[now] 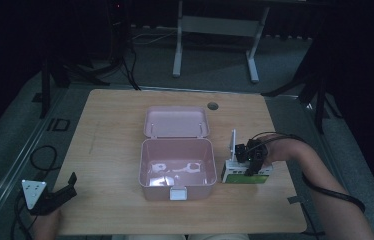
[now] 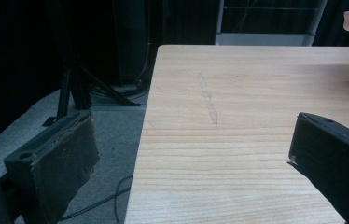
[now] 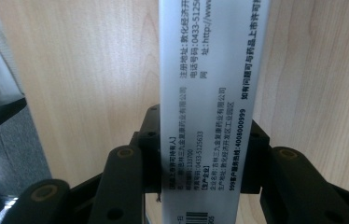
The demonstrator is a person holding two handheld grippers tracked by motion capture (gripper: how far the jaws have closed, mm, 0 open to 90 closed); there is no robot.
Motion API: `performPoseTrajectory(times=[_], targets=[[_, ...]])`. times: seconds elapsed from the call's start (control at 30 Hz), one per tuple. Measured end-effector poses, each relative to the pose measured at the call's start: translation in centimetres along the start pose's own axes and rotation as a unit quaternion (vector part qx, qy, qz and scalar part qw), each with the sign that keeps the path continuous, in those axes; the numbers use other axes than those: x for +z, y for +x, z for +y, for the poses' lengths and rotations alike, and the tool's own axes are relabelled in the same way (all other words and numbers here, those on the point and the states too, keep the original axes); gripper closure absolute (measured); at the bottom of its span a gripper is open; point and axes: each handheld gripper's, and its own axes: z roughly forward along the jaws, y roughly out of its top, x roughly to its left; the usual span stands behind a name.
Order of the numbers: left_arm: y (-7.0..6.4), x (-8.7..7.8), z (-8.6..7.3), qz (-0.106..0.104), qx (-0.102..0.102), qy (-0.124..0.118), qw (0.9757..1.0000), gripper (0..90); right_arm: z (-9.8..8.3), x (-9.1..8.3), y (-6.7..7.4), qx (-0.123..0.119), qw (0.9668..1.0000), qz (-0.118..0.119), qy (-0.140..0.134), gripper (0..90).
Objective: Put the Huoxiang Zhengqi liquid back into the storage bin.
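Cardboard, flat and smooth: our right gripper (image 1: 249,161) squeezed the medicine box (image 1: 246,173) near the table's (image 1: 115,120) right edge, beside the pink plastic case (image 1: 175,167); our left gripper (image 1: 55,196) gaped, holding nothing.

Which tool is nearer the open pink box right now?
Right. The right tool grips a white-green carton just beside the pink box; the left tool sits open near the table's corner.

the box (image 3: 212,116) runs off the top and bottom edges in the right gripper view; its small print is hard to read.
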Motion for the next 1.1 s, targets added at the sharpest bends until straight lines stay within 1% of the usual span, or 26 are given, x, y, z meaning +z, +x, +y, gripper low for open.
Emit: performPoseTrajectory(times=[0.17,0.23,0.37,0.4,0.6,0.63,0.67,0.7,0.73,0.77,0.97,1.1], targets=[[0.0,0.0,0.0,0.000,-0.001,0.000,1.0000,1.5,0.0,-1.5,0.4,0.008,0.9999,-0.007,-0.006,62.6],[0.0,0.0,0.0,0.000,-0.001,0.000,1.0000,1.5,0.0,-1.7,0.5,0.008,0.9999,-0.008,-0.006,62.6],[0.0,0.0,0.0,0.001,-0.002,0.000,1.0000,1.5,0.0,-3.0,0.9,0.013,0.9998,-0.012,-0.002,62.6],[0.0,0.0,0.0,0.001,-0.002,0.000,1.0000,1.6,0.0,-3.2,0.9,0.011,0.9998,-0.014,-0.001,62.6],[0.0,0.0,0.0,0.001,-0.002,0.000,1.0000,1.5,0.0,-5.0,1.2,0.019,0.9997,-0.016,0.000,62.7],[0.0,0.0,0.0,0.001,-0.002,0.000,1.0000,1.5,0.0,-5.0,1.2,0.019,0.9997,-0.016,0.000,62.7],[0.0,0.0,0.0,0.002,-0.002,0.000,1.0000,1.5,0.0,-5.3,1.2,0.020,0.9996,-0.017,0.000,62.7],[0.0,0.0,0.0,0.002,-0.002,0.000,1.0000,1.5,0.1,-6.2,1.4,0.020,0.9996,-0.022,0.001,62.7],[0.0,0.0,0.0,0.002,-0.002,0.000,1.0000,1.5,0.1,-6.5,1.5,0.020,0.9995,-0.022,0.001,62.7],[0.0,0.0,0.0,0.002,-0.002,0.000,1.0000,1.5,0.1,-6.5,1.5,0.020,0.9995,-0.022,0.001,62.7],[0.0,0.0,0.0,0.002,-0.002,0.000,1.0000,1.5,0.3,-8.3,1.9,0.026,0.9993,-0.026,0.002,62.7],[0.0,0.0,0.0,0.001,-0.003,0.000,1.0000,1.5,0.3,-9.1,2.0,0.030,0.9992,-0.025,-0.002,62.7]])
